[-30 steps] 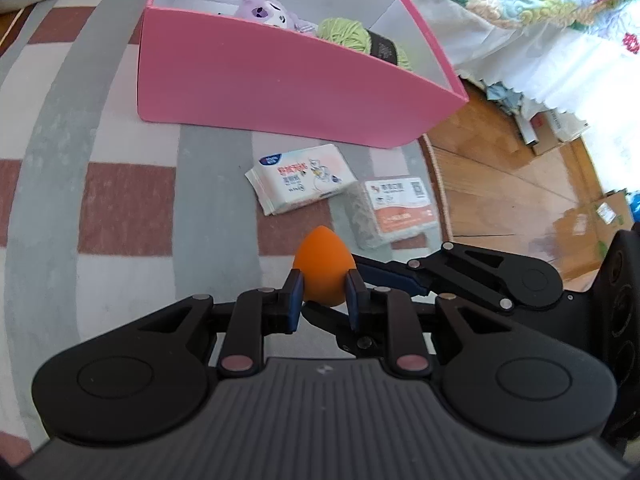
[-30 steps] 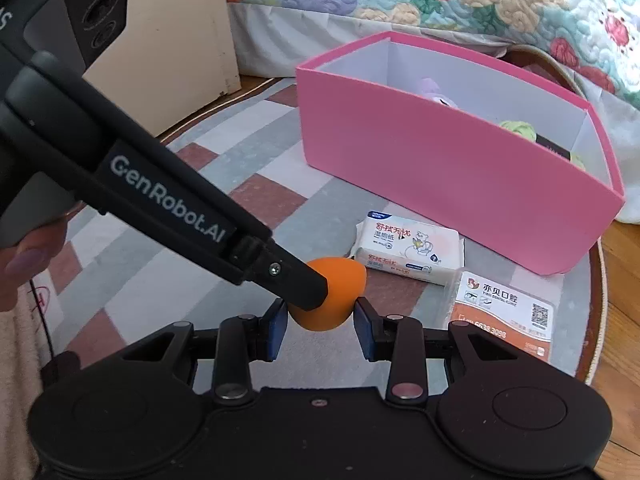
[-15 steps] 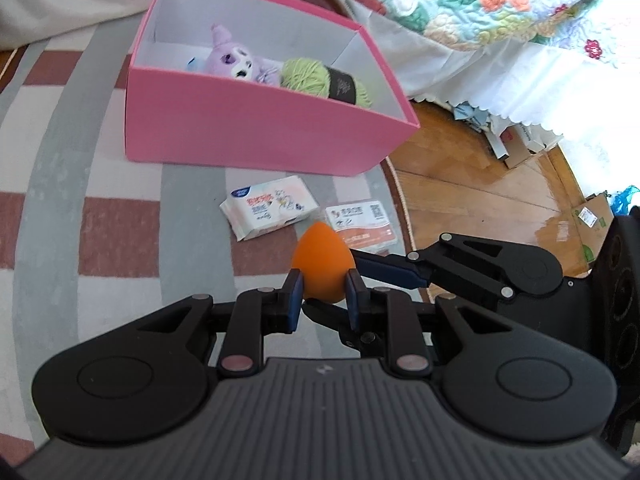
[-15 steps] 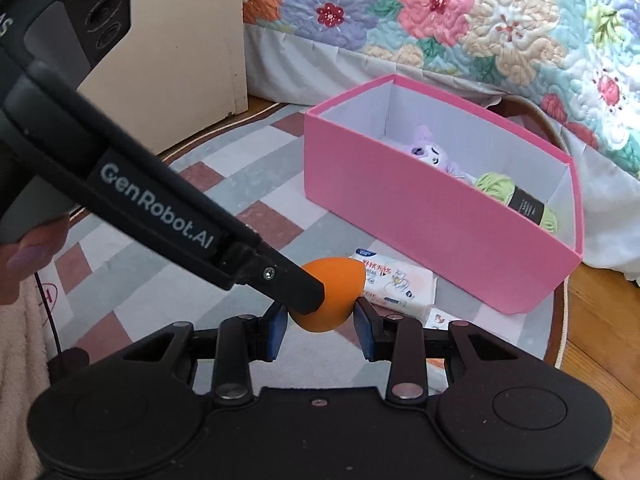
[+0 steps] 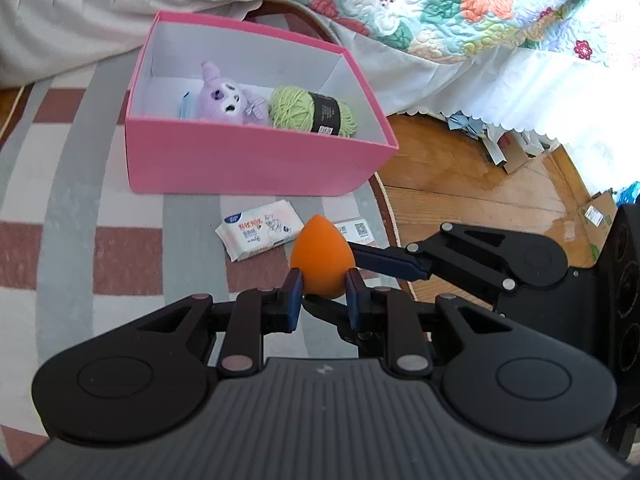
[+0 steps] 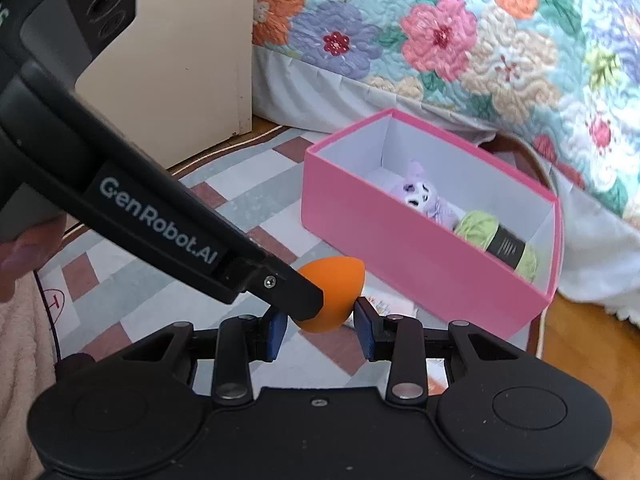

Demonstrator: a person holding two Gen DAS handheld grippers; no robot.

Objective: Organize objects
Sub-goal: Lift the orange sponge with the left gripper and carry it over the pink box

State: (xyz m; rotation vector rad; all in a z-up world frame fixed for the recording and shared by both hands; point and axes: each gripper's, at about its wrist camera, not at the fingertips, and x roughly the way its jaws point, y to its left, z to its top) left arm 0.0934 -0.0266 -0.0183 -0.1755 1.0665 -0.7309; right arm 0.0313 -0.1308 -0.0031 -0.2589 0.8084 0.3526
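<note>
An orange egg-shaped sponge is held in the air between the pads of my left gripper, which is shut on it. My right gripper also straddles the same sponge, its pads close on both sides with a small gap on the right. The pink box stands ahead on the rug with a purple plush and green yarn inside; it also shows in the right wrist view. A tissue pack lies on the rug in front of the box.
A second flat packet lies beside the tissue pack, mostly hidden by the sponge. A bed with a floral quilt stands behind the box. A cream cabinet is at the left. Wood floor lies right of the round rug.
Both grippers have risen together with the sponge, so the box's inside now shows. The left gripper has kept its grip throughout.
</note>
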